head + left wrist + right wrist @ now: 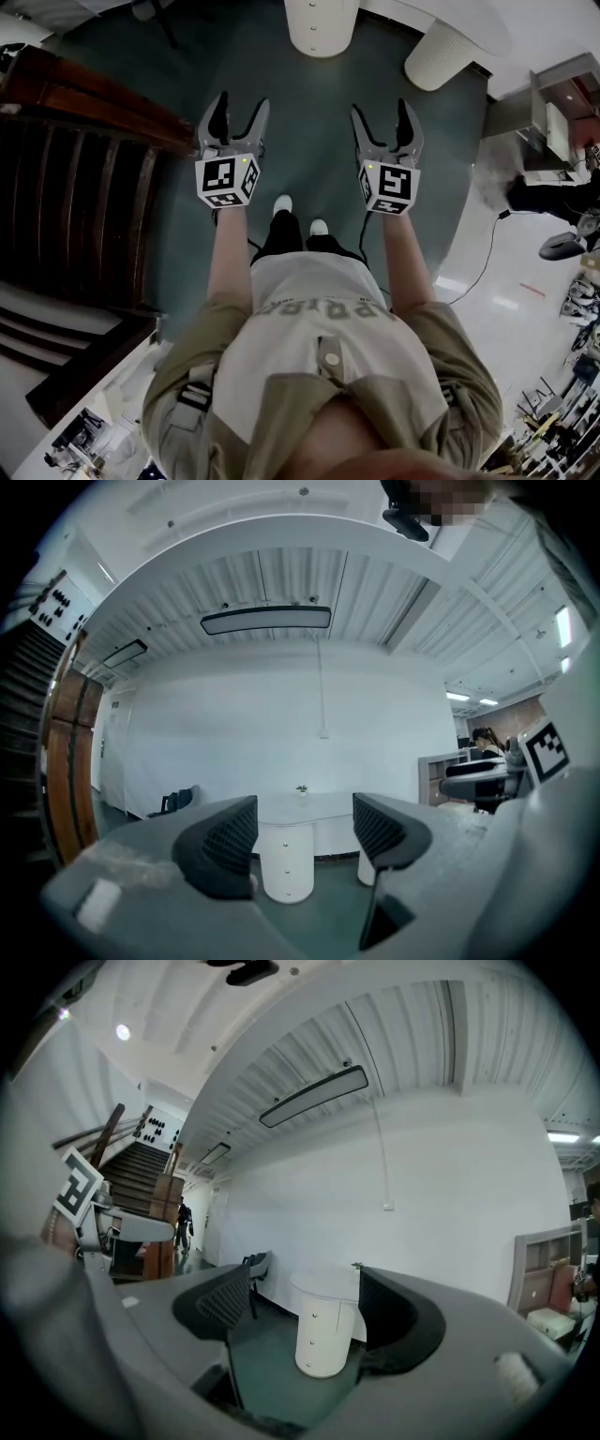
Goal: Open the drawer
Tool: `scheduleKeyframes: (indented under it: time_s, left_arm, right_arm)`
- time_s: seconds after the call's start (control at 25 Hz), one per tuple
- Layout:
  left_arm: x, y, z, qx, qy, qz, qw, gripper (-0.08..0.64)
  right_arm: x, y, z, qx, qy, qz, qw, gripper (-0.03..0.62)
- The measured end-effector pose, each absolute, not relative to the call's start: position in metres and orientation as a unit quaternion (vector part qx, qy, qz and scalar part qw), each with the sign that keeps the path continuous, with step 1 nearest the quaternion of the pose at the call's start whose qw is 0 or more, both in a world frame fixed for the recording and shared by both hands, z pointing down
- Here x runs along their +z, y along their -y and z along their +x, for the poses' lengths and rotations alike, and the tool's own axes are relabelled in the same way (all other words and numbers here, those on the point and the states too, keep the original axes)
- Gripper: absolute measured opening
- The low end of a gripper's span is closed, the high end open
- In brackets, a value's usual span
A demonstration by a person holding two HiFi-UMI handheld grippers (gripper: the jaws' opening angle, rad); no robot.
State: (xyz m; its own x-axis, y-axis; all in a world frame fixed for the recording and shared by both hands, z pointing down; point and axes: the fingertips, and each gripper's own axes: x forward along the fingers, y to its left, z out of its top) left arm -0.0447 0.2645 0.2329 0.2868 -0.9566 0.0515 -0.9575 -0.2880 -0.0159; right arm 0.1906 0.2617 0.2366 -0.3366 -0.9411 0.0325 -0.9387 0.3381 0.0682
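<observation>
Standing on the green floor point(309, 141), a white drawer cabinet point(322, 23) is faced; the left gripper point(239, 105) and right gripper point(386, 108) are held forward, jaws apart and empty.

The dark green floor point(319, 122) carries a round white drawer unit point(322, 26) at the far middle and a ribbed white pedestal point(441, 54) far right. A wooden staircase point(75, 187) stands left, and white shoes point(282, 203) are near.

Left tool point(242, 101) and right tool point(381, 108) — jaws apart.
</observation>
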Motion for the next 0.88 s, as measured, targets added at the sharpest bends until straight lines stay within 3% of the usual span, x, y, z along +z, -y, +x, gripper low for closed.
scheduleKeyframes:
  time_s: [0.88]
  left_arm:
    - [0.205, -0.079, -0.156, 0.005, 0.541, 0.841, -0.011, 0.321]
  right_arm:
    - [0.223, -0.112, 0.085, -0.033, 0.771, 0.635, 0.038, 0.356]
